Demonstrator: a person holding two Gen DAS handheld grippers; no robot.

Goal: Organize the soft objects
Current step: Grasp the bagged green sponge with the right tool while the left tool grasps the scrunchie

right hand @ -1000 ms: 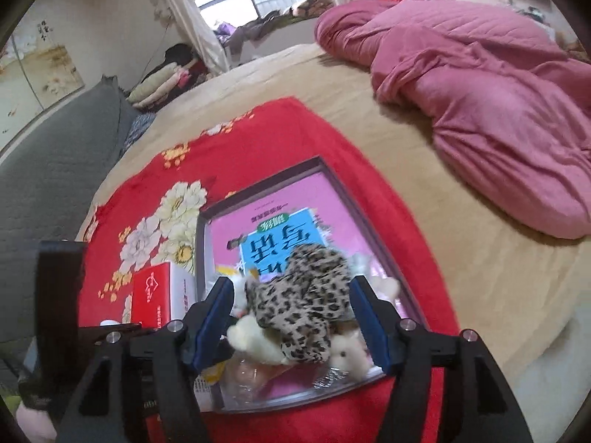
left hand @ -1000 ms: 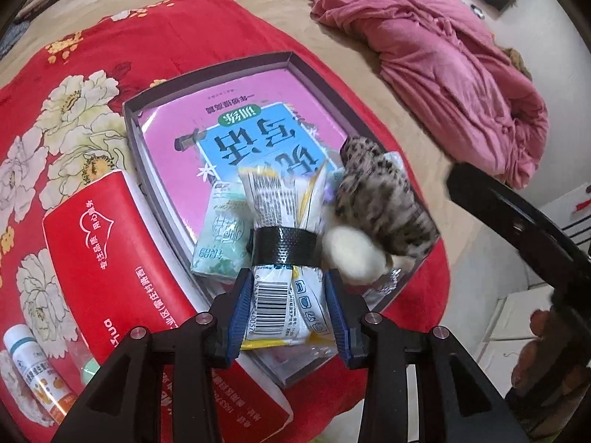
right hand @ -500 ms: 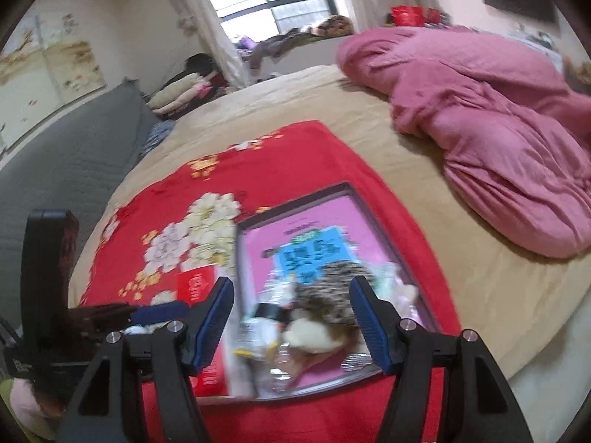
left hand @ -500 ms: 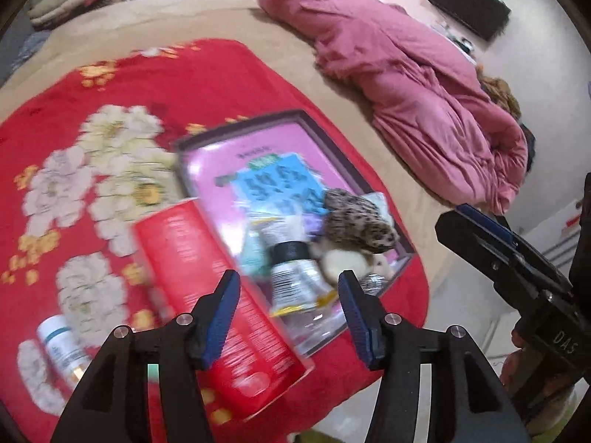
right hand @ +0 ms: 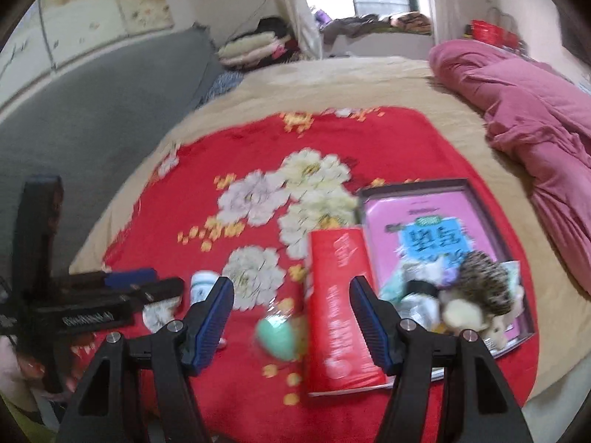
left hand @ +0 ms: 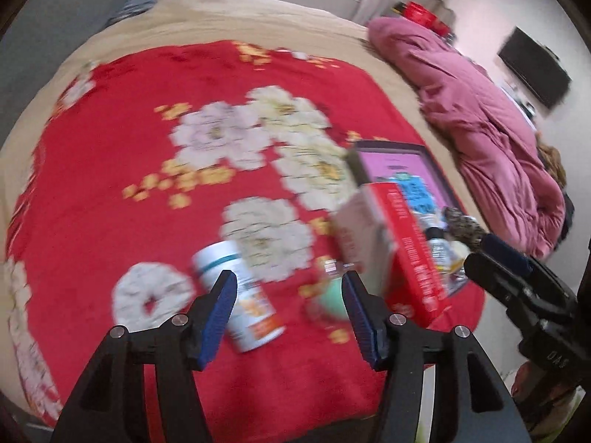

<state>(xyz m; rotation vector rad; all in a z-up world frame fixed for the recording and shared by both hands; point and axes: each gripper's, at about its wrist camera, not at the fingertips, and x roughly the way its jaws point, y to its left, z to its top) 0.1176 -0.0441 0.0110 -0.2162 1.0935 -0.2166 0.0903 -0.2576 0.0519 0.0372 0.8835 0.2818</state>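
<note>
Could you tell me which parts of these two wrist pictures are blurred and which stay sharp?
Left wrist view: the flowered red blanket, white bottle and red box are motion-smeared; the left gripper is crisp. Right wrist view: the same smear, milder, strongest on the green object; the right gripper is sharp. Both bend at the edges.

Flowers on the red blanket (left hand: 122, 170): all smeared by blur in the left wrist view.
White bottle (left hand: 238, 297): fuzzy, and its words are too smeared to read.
Green thing (right hand: 277, 336): just a soft blurry blob; what it is can't be told.
Red box (right hand: 338, 306): its white writing is too blurred to read.
Tray (right hand: 413, 184): its near corner is hidden behind the black arm of the right gripper (right hand: 291, 313).
Spotted plush toy (right hand: 480, 289): the pile around it is too mixed up to tell apart.
Pink quilt (right hand: 535, 118): cut off by the picture's right edge.
</note>
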